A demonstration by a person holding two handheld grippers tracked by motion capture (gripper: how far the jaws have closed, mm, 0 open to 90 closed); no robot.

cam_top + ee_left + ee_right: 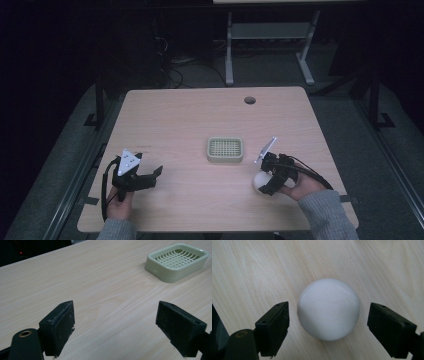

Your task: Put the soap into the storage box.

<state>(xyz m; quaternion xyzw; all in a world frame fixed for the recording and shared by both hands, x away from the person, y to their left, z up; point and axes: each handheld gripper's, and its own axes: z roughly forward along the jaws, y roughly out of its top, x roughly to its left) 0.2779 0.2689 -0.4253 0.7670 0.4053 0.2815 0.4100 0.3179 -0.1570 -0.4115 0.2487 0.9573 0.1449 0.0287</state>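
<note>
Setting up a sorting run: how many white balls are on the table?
1. The ball lies on the table near its front right, between the open jaws of the right gripper, untouched, right of the tray.

White ball (261, 181) in the high view, largely hidden behind right hand-held gripper (267, 175).

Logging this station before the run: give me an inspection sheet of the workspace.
Surface: light wood table, round hole at far edge.
Job's things: pale green slotted tray at centre; white ball on the table.
Clutter: nothing seen.
Grippers: left tool open over bare wood; right tool open, jaws either side of the ball, apart from it.
Cables: black cable trails from right tool.
Surroundings: dark room, grey table legs behind.
</note>
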